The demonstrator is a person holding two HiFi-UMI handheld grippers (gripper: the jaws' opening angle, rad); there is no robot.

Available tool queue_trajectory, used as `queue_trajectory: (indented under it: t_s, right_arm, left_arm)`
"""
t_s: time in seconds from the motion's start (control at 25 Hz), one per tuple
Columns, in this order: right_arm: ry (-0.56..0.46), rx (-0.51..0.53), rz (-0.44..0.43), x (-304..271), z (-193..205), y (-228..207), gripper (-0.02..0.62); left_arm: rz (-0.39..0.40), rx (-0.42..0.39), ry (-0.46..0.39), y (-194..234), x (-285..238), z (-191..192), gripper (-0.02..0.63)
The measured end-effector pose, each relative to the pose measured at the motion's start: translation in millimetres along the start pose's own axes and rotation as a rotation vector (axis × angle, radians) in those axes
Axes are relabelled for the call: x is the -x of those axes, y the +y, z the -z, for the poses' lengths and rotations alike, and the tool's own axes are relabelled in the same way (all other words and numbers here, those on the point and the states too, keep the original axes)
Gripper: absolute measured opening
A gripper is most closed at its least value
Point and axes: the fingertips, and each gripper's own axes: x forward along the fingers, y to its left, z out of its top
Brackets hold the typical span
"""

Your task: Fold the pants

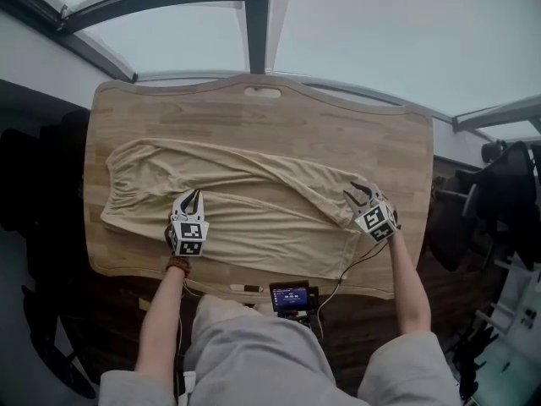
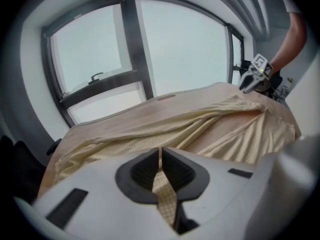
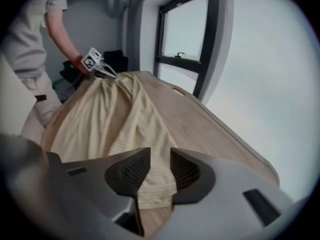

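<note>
Cream pants [image 1: 254, 218] lie spread and creased across the wooden table [image 1: 254, 112], waist end at the left, leg ends at the right. My left gripper [image 1: 193, 198] sits on the near-left part and is shut on a pinch of the fabric, which runs up between its jaws in the left gripper view [image 2: 160, 154]. My right gripper [image 1: 356, 195] is over the leg hem at the right. Its jaws stand apart there [image 3: 159, 165], and the hem [image 3: 152, 196] lies under the gap without the pads pressing on it.
A small device with a lit screen [image 1: 290, 295] sits at the table's near edge, with a cable beside it. The far edge has a handle cutout [image 1: 262, 92]. Dark equipment [image 1: 499, 201] stands right of the table. Large windows lie beyond.
</note>
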Motion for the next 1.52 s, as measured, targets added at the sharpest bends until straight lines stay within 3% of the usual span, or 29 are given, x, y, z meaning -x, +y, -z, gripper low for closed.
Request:
queue_trajectory:
  t_s: [0.08,0.16,0.24,0.28,0.32,0.36,0.48,0.6,0.72,0.84,0.88,0.92,1.0,1.08,1.24,1.32,1.44,1.52]
  right_arm:
    - [-0.041,0.025,-0.129,8,-5,53,0.150]
    - [0.021,0.097,-0.203,2,15,93,0.184]
    - [0.100,0.167,-0.174,-9,39,102,0.168]
    - [0.112,0.170,-0.143,-11,45,97,0.104]
    - [0.105,0.146,-0.121,-10,44,90,0.035]
    - [0.083,0.106,-0.116,-6,38,82,0.019]
    - [-0.038,-0.048,-0.174,23,6,52,0.014]
    - [-0.140,-0.226,-0.214,43,-22,-8,0.014]
    - [-0.148,-0.299,-0.105,32,-37,-92,0.014]
    - [-0.110,-0.352,0.126,15,-34,-174,0.025]
    - [-0.081,-0.361,0.224,12,-29,-196,0.117]
    - [-0.049,-0.364,0.316,11,-22,-212,0.157]
    - [-0.017,-0.361,0.447,17,-13,-222,0.149]
    - [-0.035,-0.389,0.471,22,-3,-204,0.139]
    - [-0.031,-0.530,0.321,1,43,-133,0.137]
    - [0.014,-0.546,0.296,-13,62,-116,0.135]
    - [0.070,-0.553,0.385,-25,69,-132,0.107]
    - [0.012,-0.632,0.503,-17,60,-163,0.078]
  left_arm:
    - [-0.029,0.044,-0.008,15,-8,0,0.009]
    - [-0.039,0.082,-0.004,22,-15,1,0.009]
    - [-0.028,0.100,0.008,21,-21,4,0.009]
    - [-0.019,0.105,0.014,20,-24,5,0.009]
    - [-0.011,0.113,0.019,19,-27,6,0.009]
    - [-0.008,0.122,0.023,19,-29,7,0.009]
    - [-0.010,0.137,0.025,18,-35,12,0.009]
    - [0.002,0.126,0.048,13,-35,21,0.009]
    - [-0.005,0.138,0.068,15,-31,25,0.009]
    - [-0.008,0.125,0.066,13,-22,19,0.009]
    - [-0.008,0.121,0.060,12,-19,17,0.009]
    - [-0.009,0.119,0.056,12,-14,18,0.009]
    - [-0.018,0.115,0.062,15,-4,25,0.009]
    - [-0.030,0.113,0.079,21,8,40,0.009]
    - [-0.059,0.134,0.139,33,28,77,0.009]
    - [-0.072,0.136,0.174,34,37,98,0.009]
    - [-0.091,0.134,0.251,31,52,132,0.009]
    - [-0.101,0.141,0.293,28,61,149,0.009]
